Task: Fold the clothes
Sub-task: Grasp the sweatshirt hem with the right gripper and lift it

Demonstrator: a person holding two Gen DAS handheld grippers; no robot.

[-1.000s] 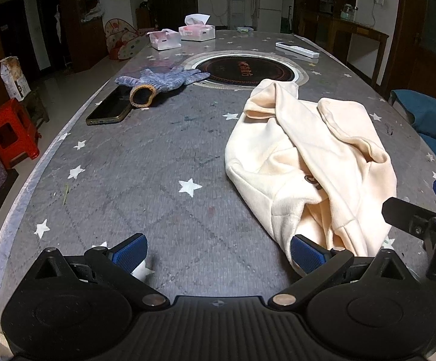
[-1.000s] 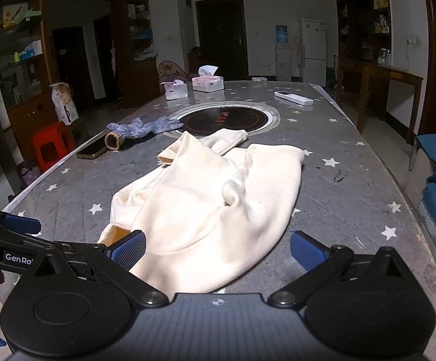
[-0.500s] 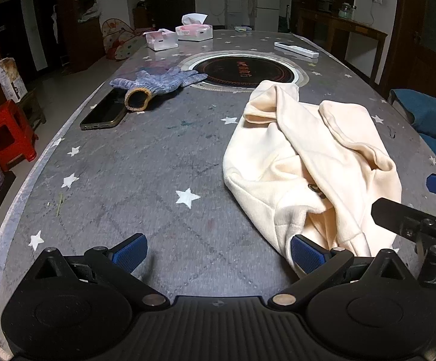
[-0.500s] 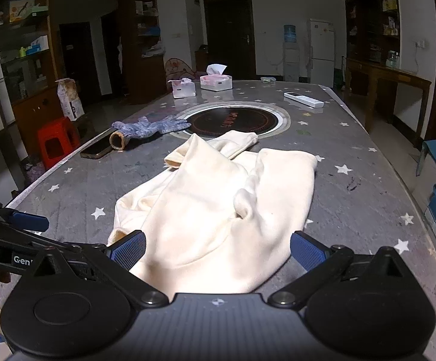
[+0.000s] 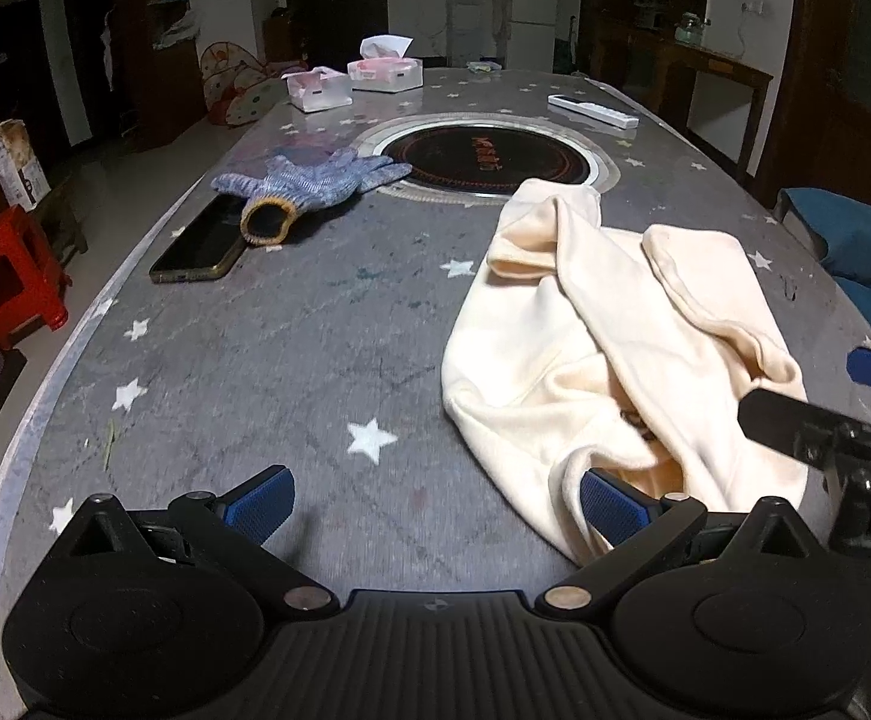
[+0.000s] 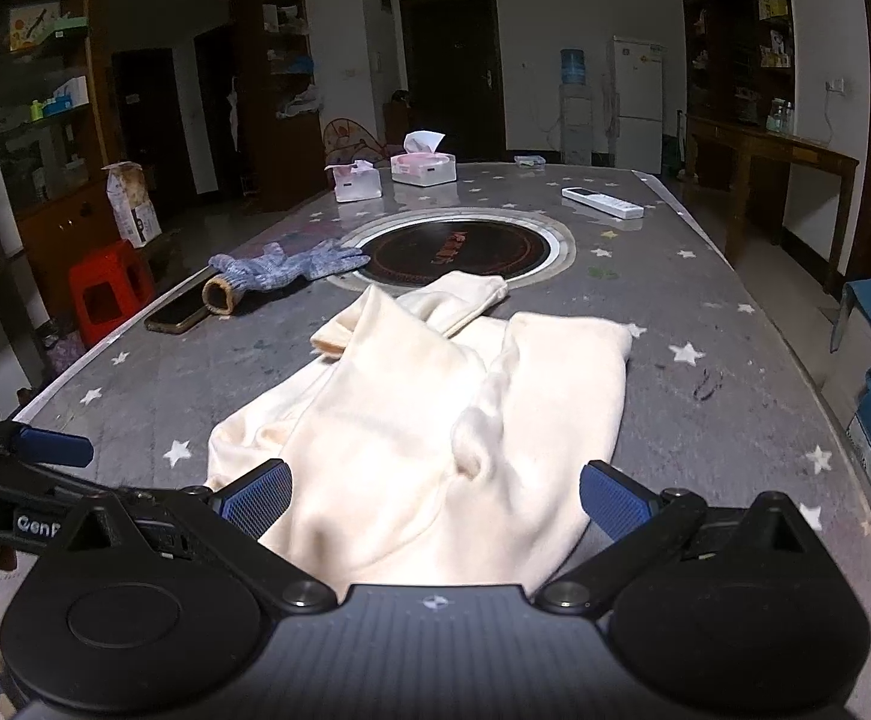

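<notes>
Left wrist view: left gripper (image 5: 435, 507), jaws spread, empty, low over grey star-patterned table (image 5: 291, 348); crumpled cream fleece garment (image 5: 609, 354) lying on the table, its near hem just at the right finger. Blue knit glove (image 5: 315, 183) and dark phone (image 5: 201, 240) well apart.

Right wrist view: right gripper (image 6: 435, 501), jaws spread, empty, over garment's near edge (image 6: 435, 420). Folding judged not yet started; sleeves tangled, unflattened.

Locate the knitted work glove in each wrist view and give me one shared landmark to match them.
Left wrist view: the blue-grey knitted glove lies upper left of centre, cuff beside the phone.
Right wrist view: the same glove lies left of centre, beyond the cream garment.
Shared landmark: the round black cooktop set in the table, by the glove's fingertips.
</notes>
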